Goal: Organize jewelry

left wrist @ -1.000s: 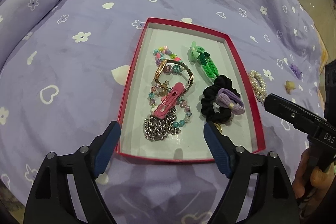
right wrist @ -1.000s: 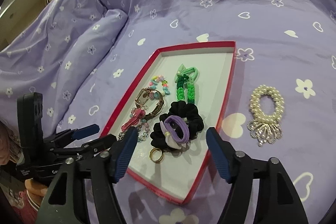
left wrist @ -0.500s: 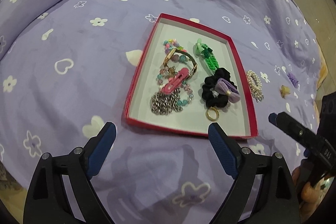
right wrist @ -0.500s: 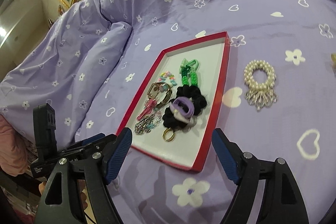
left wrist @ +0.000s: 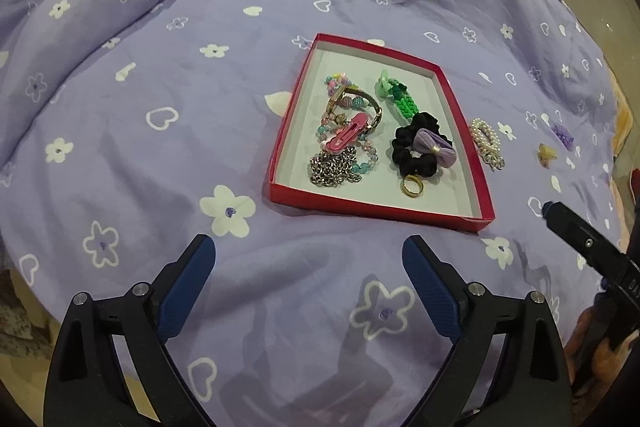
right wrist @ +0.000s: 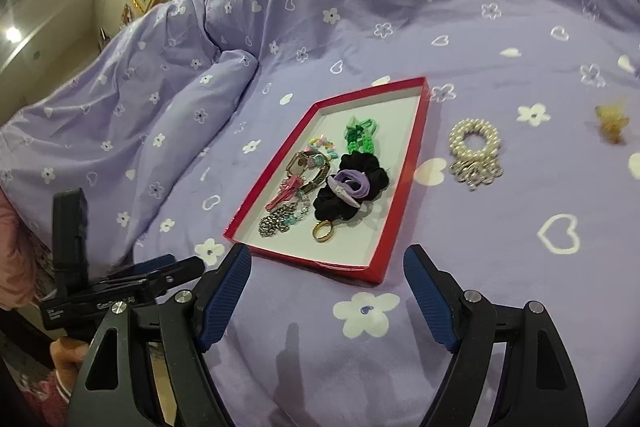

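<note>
1. Red tray point(left wrist: 400, 215) on purple bedspread point(left wrist: 160, 155): chain point(left wrist: 334, 169), pink clip point(left wrist: 346, 138), black scrunchie point(left wrist: 416, 153), gold ring point(left wrist: 413, 185), green band point(left wrist: 400, 99) inside.
2. Right of tray, on the bedspread: pearl bracelet point(right wrist: 475, 143), yellow clip point(right wrist: 611, 121).
3. Left gripper point(left wrist: 309, 273) and right gripper point(right wrist: 327, 281): released, empty; jaws have just been opening.
4. Both now farther back from the tray than before; nothing blocks it.

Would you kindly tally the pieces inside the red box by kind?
In the red box:
Bracelets: 3 (pastel bead, green braided, gold band)
Hair pieces: 2 (pink clip, black scrunchie)
Chains: 1
Rings: 1
Total: 7
</note>
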Demonstrator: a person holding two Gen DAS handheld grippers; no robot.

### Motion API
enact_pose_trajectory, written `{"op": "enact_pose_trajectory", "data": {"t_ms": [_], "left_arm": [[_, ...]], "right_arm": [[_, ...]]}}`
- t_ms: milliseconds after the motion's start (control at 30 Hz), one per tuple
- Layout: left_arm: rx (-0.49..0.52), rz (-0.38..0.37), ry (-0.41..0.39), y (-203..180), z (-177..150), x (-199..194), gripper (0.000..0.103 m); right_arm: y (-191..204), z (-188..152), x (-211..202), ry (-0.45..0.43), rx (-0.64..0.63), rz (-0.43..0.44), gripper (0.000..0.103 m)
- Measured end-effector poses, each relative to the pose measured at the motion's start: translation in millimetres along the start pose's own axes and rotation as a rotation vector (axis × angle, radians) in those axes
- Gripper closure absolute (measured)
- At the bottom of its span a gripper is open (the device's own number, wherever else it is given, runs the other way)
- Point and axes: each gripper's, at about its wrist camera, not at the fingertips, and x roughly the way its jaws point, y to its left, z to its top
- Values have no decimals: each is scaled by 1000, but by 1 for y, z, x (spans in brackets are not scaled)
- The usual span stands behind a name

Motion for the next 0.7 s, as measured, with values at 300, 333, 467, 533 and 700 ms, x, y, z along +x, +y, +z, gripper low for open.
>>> {"op": "enact_pose_trajectory", "data": {"t_ms": [300,333,467,533,700], "left_arm": [[84,50,-135,-14,6,-35,0],[98,75,-143,-16,5,-34,0],[102,108,-131,-15,0,-23,0],[98,114,-133,-13,-2,-19,0],[102,142,-141,-12,-9,-13,0]], "right_arm": [[37,16,-34,-95,-187,-118,4],[38,16,-36,-104,-195,-119,3],[37,9,-27,-89,-194,-137,2],[34,3,-20,-75,-188,-143,2],[25,-10,-6,-60,-174,-163,3]]}}
